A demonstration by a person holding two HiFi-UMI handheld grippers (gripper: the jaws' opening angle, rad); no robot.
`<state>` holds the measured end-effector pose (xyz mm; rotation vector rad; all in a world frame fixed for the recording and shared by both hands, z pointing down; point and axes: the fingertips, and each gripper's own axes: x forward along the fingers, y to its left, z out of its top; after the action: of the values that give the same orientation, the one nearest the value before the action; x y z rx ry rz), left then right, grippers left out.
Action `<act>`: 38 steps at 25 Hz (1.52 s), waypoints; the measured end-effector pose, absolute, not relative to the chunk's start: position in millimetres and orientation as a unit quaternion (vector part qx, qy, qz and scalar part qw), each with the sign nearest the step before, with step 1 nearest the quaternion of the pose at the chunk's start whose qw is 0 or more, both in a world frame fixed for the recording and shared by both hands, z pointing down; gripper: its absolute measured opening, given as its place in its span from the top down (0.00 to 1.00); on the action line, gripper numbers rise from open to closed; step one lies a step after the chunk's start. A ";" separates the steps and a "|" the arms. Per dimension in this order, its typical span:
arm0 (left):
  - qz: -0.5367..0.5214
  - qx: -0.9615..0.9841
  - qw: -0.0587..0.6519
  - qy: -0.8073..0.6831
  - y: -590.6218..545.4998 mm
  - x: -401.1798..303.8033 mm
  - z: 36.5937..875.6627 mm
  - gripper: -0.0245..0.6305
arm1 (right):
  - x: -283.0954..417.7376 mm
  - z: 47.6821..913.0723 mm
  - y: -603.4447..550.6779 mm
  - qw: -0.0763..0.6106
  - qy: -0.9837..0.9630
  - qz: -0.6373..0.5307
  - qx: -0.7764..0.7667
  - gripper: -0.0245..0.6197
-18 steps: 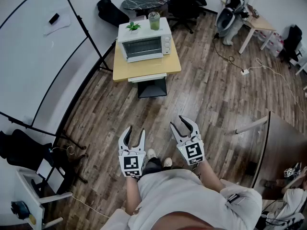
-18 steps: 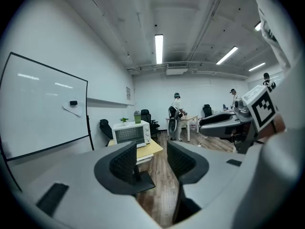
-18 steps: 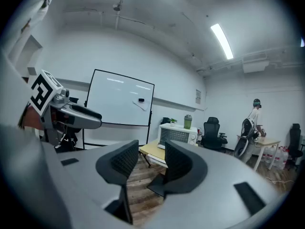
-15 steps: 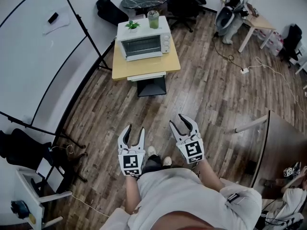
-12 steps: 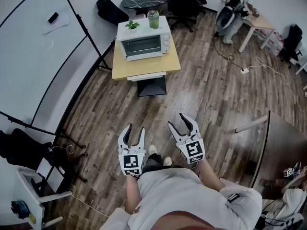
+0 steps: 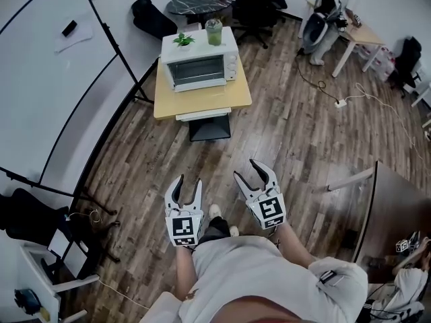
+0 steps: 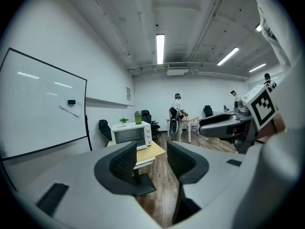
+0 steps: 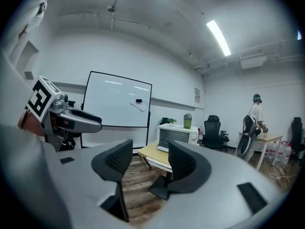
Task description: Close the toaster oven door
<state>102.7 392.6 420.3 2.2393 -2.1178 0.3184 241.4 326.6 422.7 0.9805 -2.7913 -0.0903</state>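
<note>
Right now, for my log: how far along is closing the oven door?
Done, it seems: the toaster oven door looks shut. In hand: nothing; the left tool and right tool hang open and empty, far from the table. Left: nothing apparent.

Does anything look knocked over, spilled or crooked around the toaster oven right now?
Nothing stands out. The toaster oven sits squarely on the yellow table, its door apparently shut. The small potted plant and the green cup stand upright on top of it. No spill shows.
</note>
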 end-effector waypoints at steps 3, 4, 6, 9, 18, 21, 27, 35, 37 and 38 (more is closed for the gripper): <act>0.104 0.724 0.023 -0.682 377.6 90.4 420.9 0.67 | 229.2 424.0 312.0 0.095 -0.939 -0.032 0.329 0.59; 0.103 0.724 0.025 -0.681 372.6 86.9 420.8 0.67 | 225.8 424.4 307.7 0.096 -0.939 -0.032 0.329 0.60; 0.102 0.727 0.028 -0.679 361.5 80.3 420.0 0.67 | 220.0 423.8 298.3 0.098 -0.938 -0.032 0.332 0.60; 0.101 0.733 0.025 -0.672 344.1 70.0 419.5 0.67 | 211.4 422.8 283.0 0.098 -0.935 -0.030 0.340 0.60; 0.099 0.745 0.027 -0.660 302.4 33.6 421.5 0.67 | 177.6 426.5 249.0 0.107 -0.927 -0.021 0.358 0.60; 0.101 0.748 0.026 -0.655 291.5 23.1 421.0 0.68 | 166.9 424.8 239.7 0.110 -0.925 -0.025 0.364 0.61; 0.099 0.755 0.024 -0.648 277.6 7.1 424.1 0.68 | 148.3 421.4 229.3 0.111 -0.922 -0.030 0.370 0.62; 0.098 0.757 0.031 -0.645 258.1 -4.9 426.1 0.68 | 132.9 426.3 212.9 0.114 -0.925 -0.025 0.362 0.62; 0.099 0.758 0.032 -0.644 251.4 -7.3 426.4 0.68 | 130.2 427.1 206.9 0.116 -0.925 -0.023 0.362 0.62; 0.100 0.758 0.032 -0.644 247.4 -8.6 426.4 0.68 | 128.7 427.9 203.3 0.117 -0.925 -0.023 0.362 0.62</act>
<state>-8.6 247.4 426.4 2.3338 -1.9814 0.3065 128.7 203.3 427.9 1.0586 -2.7072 -0.0661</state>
